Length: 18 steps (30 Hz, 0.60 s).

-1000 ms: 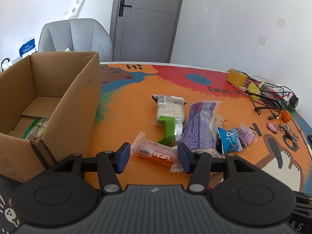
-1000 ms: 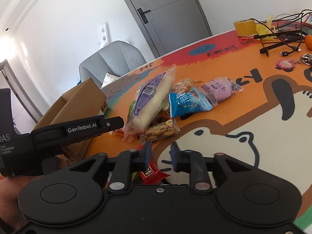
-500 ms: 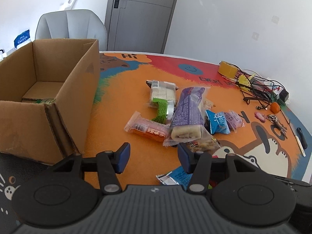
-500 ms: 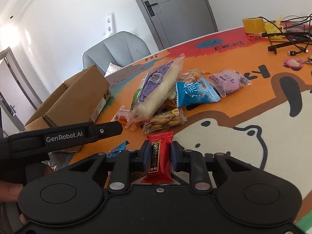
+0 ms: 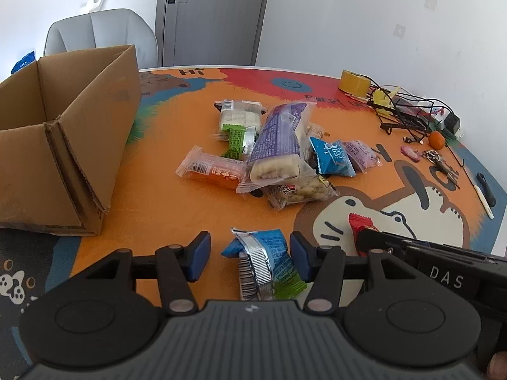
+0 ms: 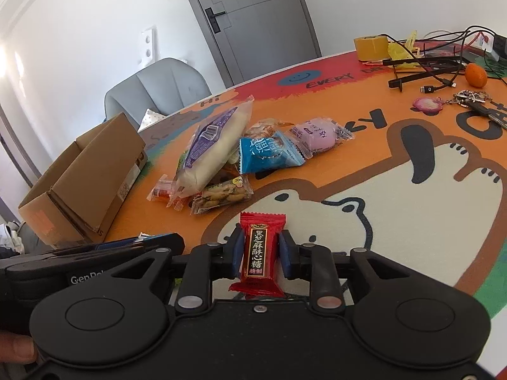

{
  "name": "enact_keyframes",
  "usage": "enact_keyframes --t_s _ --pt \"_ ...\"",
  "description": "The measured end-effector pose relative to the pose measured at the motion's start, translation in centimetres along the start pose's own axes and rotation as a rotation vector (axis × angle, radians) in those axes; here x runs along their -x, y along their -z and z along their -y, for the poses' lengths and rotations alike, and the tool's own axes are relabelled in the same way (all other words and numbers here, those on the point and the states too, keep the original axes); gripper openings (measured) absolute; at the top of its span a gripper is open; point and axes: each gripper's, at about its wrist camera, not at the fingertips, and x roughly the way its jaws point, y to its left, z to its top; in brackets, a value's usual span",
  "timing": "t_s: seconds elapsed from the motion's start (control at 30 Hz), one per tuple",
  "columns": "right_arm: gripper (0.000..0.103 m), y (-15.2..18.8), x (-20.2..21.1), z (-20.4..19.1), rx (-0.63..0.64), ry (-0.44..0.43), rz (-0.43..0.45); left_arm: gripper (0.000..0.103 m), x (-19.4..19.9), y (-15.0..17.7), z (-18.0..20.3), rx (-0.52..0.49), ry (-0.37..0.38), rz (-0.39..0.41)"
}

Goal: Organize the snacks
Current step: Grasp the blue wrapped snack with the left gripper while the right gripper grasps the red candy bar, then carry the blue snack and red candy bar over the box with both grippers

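My left gripper (image 5: 250, 255) is open, its blue pads on either side of a blue, silver and green snack packet (image 5: 264, 264) lying on the table, not touching it. My right gripper (image 6: 259, 255) is shut on a red candy packet (image 6: 259, 253) with Chinese writing, held between the pads; its red tip also shows in the left wrist view (image 5: 359, 223). A pile of snacks lies mid-table: a long purple bread pack (image 5: 279, 139), an orange packet (image 5: 212, 171), a blue packet (image 5: 331, 156), a peanut pack (image 5: 301, 191). An open cardboard box (image 5: 63, 133) stands at the left.
A yellow tape roll (image 5: 353, 82), tangled black cables (image 5: 408, 110), a small orange (image 5: 436, 139), keys (image 5: 440, 161) and a pen (image 5: 484, 196) lie at the table's right side. A grey chair (image 5: 98, 31) and a door stand behind the table.
Both grippers have pulled back toward the table's near edge. The blue and green packet now lies between my left pads. The red candy sits fully between my right pads.
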Motion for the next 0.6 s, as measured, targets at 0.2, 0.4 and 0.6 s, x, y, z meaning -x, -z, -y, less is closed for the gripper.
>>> enact_keyframes --t_s 0.2,0.4,0.6 --pt "0.029 0.6 0.3 -1.1 0.048 0.005 -0.003 0.049 0.8 0.8 -0.2 -0.019 0.000 0.002" --pt "0.025 0.5 -0.2 -1.5 0.062 0.022 0.012 0.027 0.8 0.6 -0.8 -0.010 0.017 0.004" --pt "0.022 -0.1 0.1 -1.8 0.056 0.007 0.035 0.026 1.9 -0.7 -1.4 0.006 0.023 0.063"
